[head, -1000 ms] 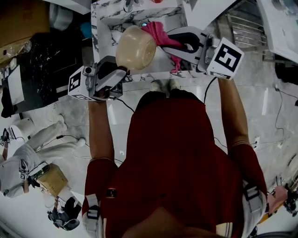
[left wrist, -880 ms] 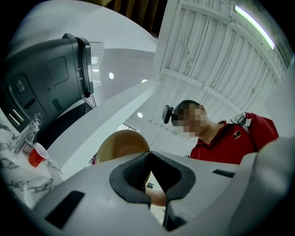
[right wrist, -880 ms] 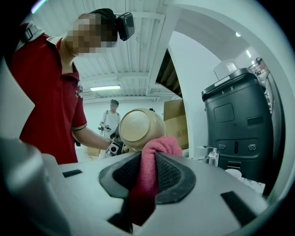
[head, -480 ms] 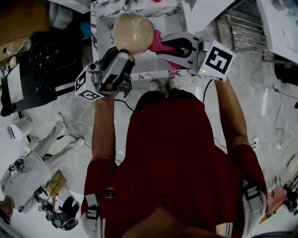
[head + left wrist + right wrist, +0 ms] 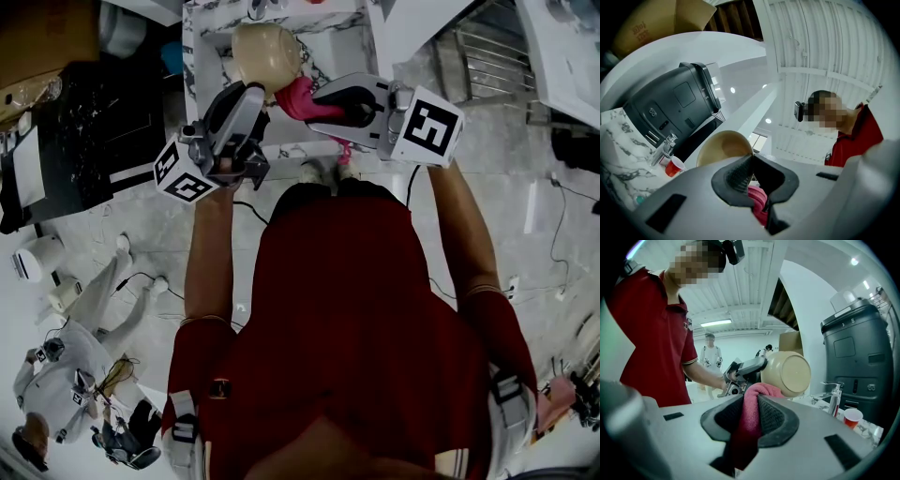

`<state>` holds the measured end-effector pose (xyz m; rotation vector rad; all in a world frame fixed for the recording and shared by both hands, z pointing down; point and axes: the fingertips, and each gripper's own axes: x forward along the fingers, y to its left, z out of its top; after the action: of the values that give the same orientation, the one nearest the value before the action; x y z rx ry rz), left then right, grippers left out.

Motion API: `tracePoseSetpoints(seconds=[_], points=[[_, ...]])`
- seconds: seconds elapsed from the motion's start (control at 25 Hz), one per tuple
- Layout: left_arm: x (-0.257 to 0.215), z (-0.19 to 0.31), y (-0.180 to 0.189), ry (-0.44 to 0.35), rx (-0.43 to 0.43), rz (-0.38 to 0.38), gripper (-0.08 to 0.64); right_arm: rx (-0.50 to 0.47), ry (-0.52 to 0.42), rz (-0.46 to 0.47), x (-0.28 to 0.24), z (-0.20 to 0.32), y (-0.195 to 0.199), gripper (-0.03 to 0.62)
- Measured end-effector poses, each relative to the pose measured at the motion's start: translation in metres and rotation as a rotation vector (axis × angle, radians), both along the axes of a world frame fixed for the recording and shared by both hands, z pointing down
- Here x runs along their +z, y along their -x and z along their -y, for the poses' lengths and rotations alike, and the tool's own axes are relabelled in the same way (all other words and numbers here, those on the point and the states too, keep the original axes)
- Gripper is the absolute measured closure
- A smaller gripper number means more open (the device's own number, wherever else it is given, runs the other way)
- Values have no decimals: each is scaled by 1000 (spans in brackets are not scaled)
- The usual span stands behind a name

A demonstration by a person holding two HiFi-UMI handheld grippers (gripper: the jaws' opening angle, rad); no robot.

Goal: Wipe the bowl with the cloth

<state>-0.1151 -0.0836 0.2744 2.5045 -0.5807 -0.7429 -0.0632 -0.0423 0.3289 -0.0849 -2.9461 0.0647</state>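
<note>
A tan bowl [image 5: 265, 52] is held up over the marble counter, tipped on its side. My left gripper [image 5: 262, 90] is shut on its rim, and the left gripper view shows the bowl [image 5: 723, 147] just beyond the closed jaws [image 5: 751, 161]. My right gripper [image 5: 315, 99] is shut on a pink cloth [image 5: 296, 97] that bunches out past its jaws [image 5: 750, 399]. The cloth [image 5: 751, 420] sits at the bowl's [image 5: 788, 372] lower outer wall, whose base faces the right gripper view. Contact between them is unclear.
The marble counter [image 5: 202, 58] carries a tap [image 5: 664, 149], a red cup [image 5: 853, 417] and a dark machine [image 5: 675, 107]. A cardboard box [image 5: 42, 37] and a dark table are at the left. People stand on the floor at the lower left [image 5: 52, 375].
The left gripper has carried the bowl up and away over the counter and turned. The right gripper with the cloth has shifted left, staying beside the bowl.
</note>
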Motion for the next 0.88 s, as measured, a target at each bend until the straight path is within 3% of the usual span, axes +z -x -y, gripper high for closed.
tracePoseSetpoints(seconds=[0.32, 0.88], points=[[23, 4, -6, 44, -26, 154, 543, -34, -27, 35, -12, -9, 5, 506], [33, -2, -5, 62, 8, 219, 543, 58, -82, 101, -32, 3, -3, 506]])
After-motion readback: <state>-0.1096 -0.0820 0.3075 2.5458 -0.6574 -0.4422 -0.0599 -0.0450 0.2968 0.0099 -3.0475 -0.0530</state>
